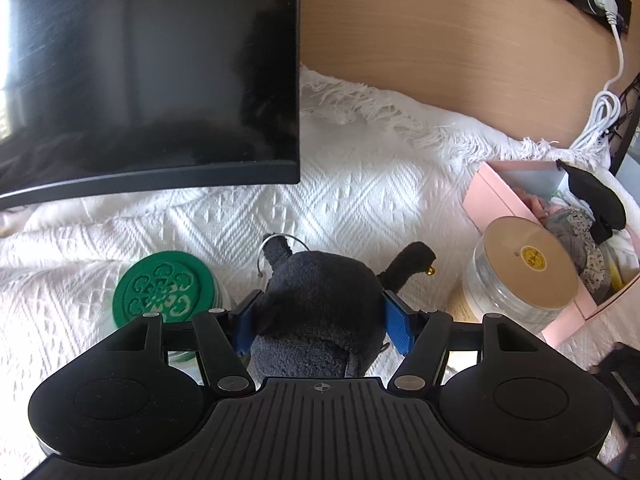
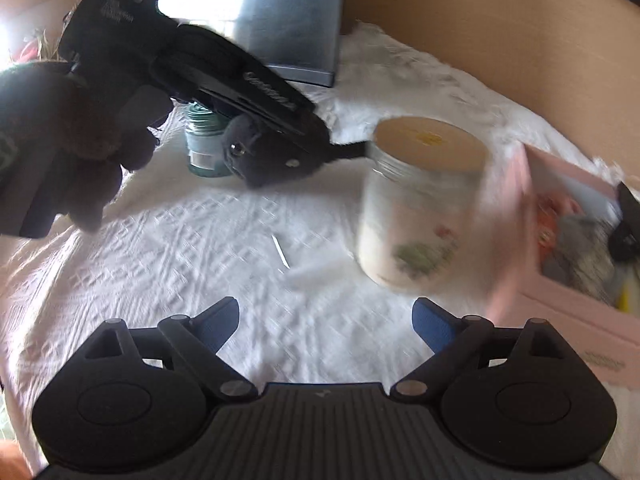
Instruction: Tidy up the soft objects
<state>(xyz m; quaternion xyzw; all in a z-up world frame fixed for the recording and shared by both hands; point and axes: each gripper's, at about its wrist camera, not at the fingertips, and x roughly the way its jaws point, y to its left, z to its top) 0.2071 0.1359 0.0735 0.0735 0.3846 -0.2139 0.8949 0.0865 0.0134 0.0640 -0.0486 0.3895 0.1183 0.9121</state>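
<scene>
A dark grey plush toy (image 1: 320,304) is gripped between the blue pads of the left gripper (image 1: 320,320), above the white woven cloth (image 1: 340,200). The pink box (image 1: 496,192) of soft items lies to its right, past a tan-lidded jar (image 1: 524,264). The right gripper (image 2: 326,326) is held wide and empty, nearer that box.

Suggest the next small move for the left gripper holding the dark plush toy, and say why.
Probably carry it right toward the pink box. The left gripper is shut on the dark plush toy, the box already holds other soft items, and the tan-lidded jar stands between, so lift over it. The right gripper is open and empty.
</scene>
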